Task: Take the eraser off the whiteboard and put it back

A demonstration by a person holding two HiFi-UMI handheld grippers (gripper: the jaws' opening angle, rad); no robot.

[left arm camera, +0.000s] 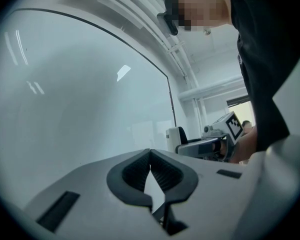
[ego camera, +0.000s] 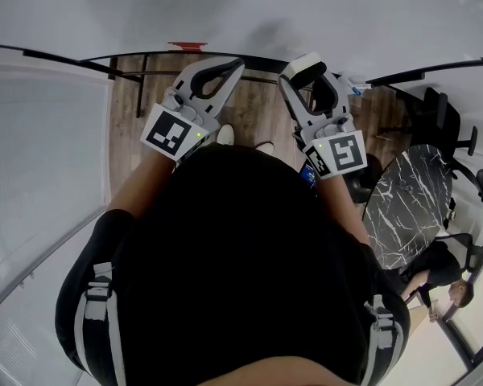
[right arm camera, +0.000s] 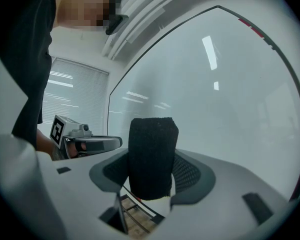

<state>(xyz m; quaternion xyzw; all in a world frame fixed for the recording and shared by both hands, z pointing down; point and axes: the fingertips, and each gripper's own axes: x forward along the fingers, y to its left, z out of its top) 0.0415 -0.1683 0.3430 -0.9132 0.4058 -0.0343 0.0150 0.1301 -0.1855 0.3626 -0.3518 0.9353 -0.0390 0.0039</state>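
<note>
The left gripper (left arm camera: 150,153) points at the whiteboard (left arm camera: 80,94) ahead of it, its jaws closed tip to tip on nothing. To its right, the right gripper (right arm camera: 151,173) clamps the eraser (right arm camera: 151,144) upright between its pads, with the black felt face toward the camera and the board just beyond. The eraser looks light, with soft felt on a stiff body. Gripping its middle across the sides seems secure.

Wood-plank floor (ego camera: 253,103). Dark marble-veined table (ego camera: 406,199) at right, black office chair (ego camera: 439,115) beyond it. Second person (ego camera: 447,284) near the table's lower edge. Window blinds (right arm camera: 72,91), slats horizontal.
</note>
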